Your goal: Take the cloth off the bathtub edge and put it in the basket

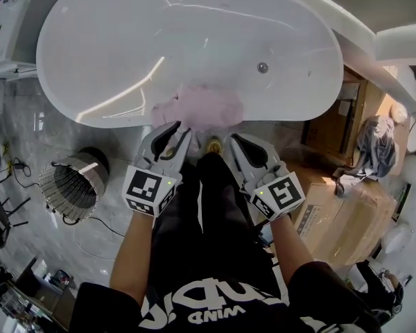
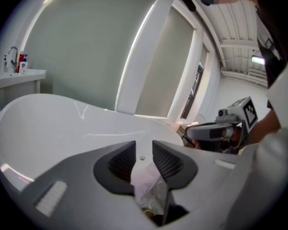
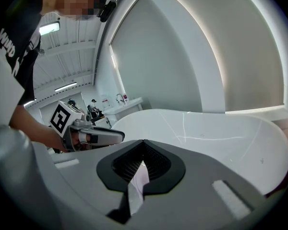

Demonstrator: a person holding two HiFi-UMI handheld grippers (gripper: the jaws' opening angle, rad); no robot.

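Note:
A pale pink cloth (image 1: 204,106) lies bunched over the near rim of the white bathtub (image 1: 194,40). My left gripper (image 1: 180,127) reaches the cloth's lower left edge. Its jaws stand a little apart, and in the left gripper view the cloth (image 2: 146,178) shows through the gap of the left gripper (image 2: 143,150) without the pads pressing on it. My right gripper (image 1: 230,139) sits just below the cloth's right edge. In the right gripper view its tips (image 3: 143,147) meet, with a pale strip of cloth (image 3: 140,178) showing in the slot behind them. The round wire basket (image 1: 73,182) stands on the floor to the left.
Cardboard boxes (image 1: 347,214) lie on the floor at the right, with a grey bundle (image 1: 374,148) above them. A washbasin (image 2: 19,73) with bottles stands beyond the tub's far end. A cable runs along the floor by the basket. The person's legs are between the two grippers.

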